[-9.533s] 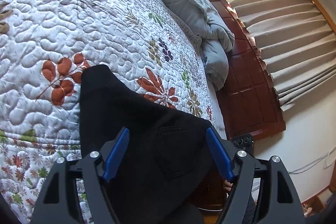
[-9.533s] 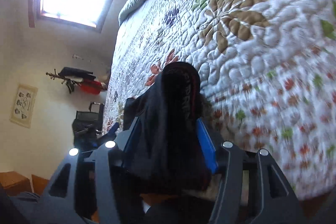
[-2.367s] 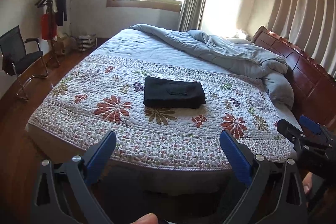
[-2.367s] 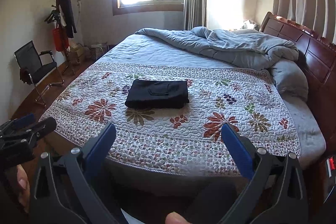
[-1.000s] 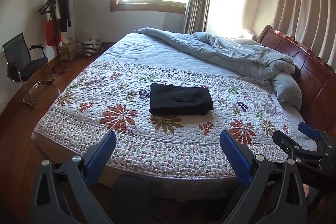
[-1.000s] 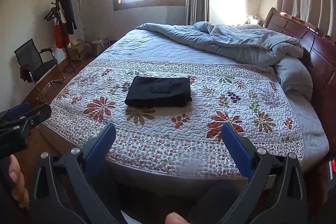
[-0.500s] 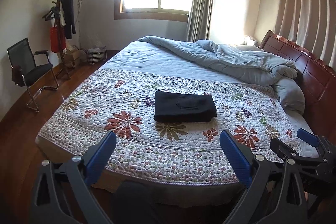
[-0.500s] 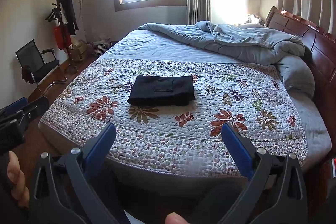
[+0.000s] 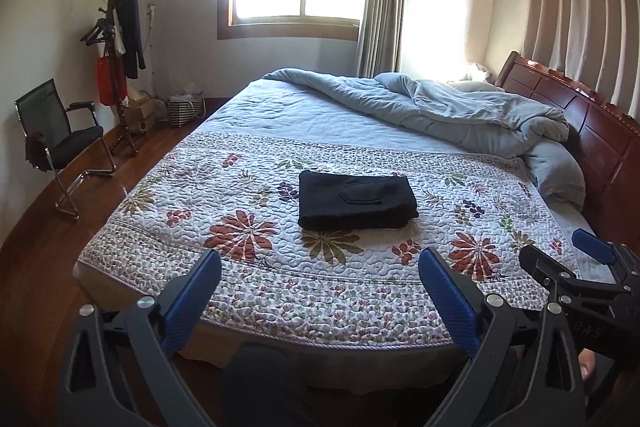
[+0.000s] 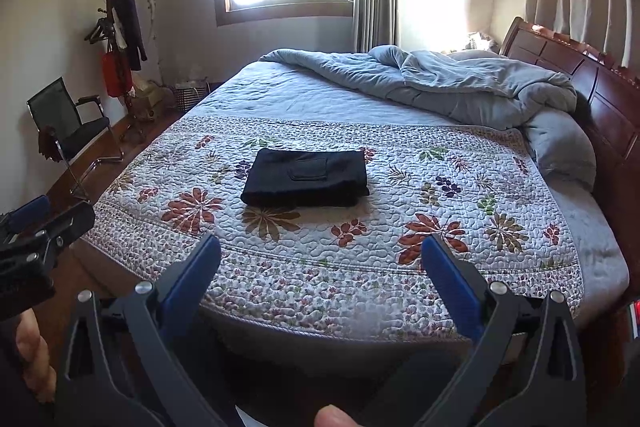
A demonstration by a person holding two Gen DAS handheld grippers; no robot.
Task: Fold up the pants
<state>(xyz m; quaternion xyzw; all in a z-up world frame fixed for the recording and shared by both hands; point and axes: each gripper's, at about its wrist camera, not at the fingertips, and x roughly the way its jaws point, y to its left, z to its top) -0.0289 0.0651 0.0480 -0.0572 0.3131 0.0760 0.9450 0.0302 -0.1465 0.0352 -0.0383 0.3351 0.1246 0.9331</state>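
Black pants [image 9: 356,201] folded mid-quilt [image 9: 240,279], far from left gripper [image 9: 320,279] and right gripper [image 10: 320,267], both agape, empty. Little risk: only snagging, undoing folds.

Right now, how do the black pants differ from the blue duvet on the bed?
The black pants are folded into a flat rectangle; the blue duvet lies crumpled. The pants rest on the floral quilt near the bed's middle; the much larger duvet is heaped by the headboard. Neither claw touches either.
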